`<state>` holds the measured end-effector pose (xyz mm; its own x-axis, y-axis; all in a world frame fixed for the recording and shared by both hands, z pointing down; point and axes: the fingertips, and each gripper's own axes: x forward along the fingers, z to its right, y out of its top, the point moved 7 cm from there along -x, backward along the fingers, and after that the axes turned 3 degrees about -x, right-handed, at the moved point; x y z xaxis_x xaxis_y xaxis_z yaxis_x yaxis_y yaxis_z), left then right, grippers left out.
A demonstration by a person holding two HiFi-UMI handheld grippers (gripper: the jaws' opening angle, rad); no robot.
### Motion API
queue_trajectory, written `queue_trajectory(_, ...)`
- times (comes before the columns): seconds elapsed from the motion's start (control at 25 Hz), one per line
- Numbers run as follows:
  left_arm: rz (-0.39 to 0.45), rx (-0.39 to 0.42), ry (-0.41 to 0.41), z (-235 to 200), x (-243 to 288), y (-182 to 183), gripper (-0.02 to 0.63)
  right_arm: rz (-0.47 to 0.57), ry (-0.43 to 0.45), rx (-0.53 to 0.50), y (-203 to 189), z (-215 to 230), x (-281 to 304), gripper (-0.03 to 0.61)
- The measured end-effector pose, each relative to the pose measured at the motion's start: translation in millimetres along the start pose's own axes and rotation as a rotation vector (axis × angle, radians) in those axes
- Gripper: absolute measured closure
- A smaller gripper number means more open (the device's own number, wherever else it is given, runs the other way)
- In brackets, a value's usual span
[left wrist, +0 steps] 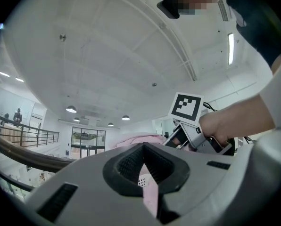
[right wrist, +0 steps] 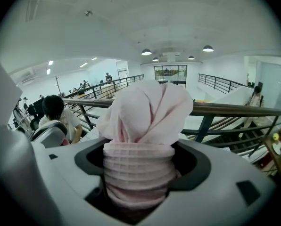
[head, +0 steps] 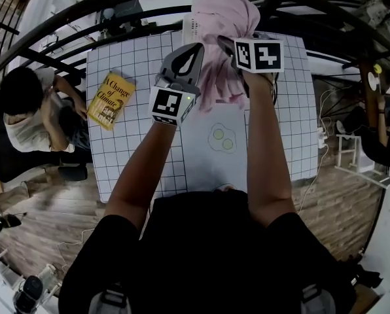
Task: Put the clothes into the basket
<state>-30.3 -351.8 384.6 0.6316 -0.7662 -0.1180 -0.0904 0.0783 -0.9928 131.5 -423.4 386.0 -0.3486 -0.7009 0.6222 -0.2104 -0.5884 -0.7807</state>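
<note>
Left gripper's (head: 196,50) and right gripper's (head: 226,44) fingers clamp pink garment (head: 224,12); book (head: 111,100) reads "A Change of Climate".

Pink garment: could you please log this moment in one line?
left hand-held gripper: shut on pink garment | right hand-held gripper: same | pink garment held above table

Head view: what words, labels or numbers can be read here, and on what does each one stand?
"A Change of Climate": cover of the yellow book lying on the gridded table.
Smaller print lower on that cover: too small to read.
Square markers on the grippers' cubes: black-and-white patterns only, no letters.
Nothing else is readable.
</note>
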Motion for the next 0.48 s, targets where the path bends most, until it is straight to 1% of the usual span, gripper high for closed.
queue_trajectory(0.16, -0.015, -0.007, 0.004, -5.8, 11.3, -13.1, 0.614, 0.001, -0.015, 0.035, -11.6, 7.0, 25.3, 0.21)
queue_trajectory(0.36, -0.026, -0.018, 0.014, -12.8, 20.4, -27.4, 0.614, -0.041, -0.009, 0.068, -36.0, 7.1, 55.8, 0.21)
queue_trajectory(0.48, -0.03, -0.026, 0.023, -16.5, 26.5, -36.2, 0.614, -0.062, -0.023, 0.087, -52.0, 8.3, 70.7, 0.209)
